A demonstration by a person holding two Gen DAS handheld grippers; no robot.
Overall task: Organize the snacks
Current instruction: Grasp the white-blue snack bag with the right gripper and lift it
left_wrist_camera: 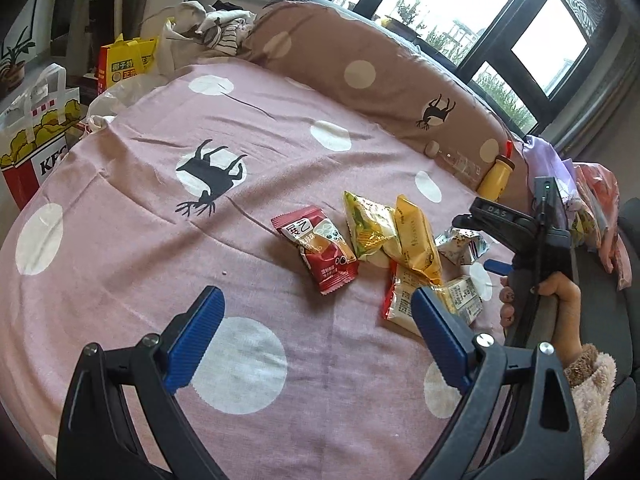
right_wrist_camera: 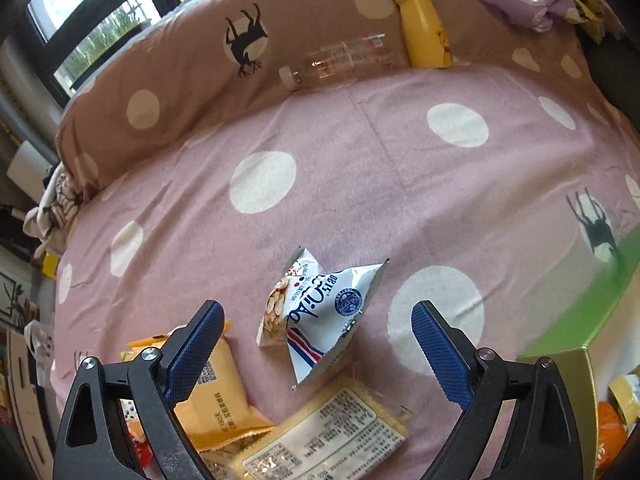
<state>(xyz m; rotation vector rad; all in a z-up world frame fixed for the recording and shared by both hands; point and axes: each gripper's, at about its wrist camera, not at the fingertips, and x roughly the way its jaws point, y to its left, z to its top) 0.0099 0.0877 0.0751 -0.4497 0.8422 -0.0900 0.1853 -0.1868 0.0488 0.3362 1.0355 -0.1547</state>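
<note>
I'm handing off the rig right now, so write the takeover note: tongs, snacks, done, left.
Left tongs: open, empty, over the pink bedspread short of the snack pile.
Right tongs: open, empty, above the white-and-blue packet, not touching it.
Snacks: red packet, green-yellow packet, orange-yellow packet and a clear-wrapped pack lie loosely heaped on the bedspread. A green box sits to the right.
Done: nothing visibly sorted.
Left: every packet; the white-and-blue one looks the likely first pick.
</note>
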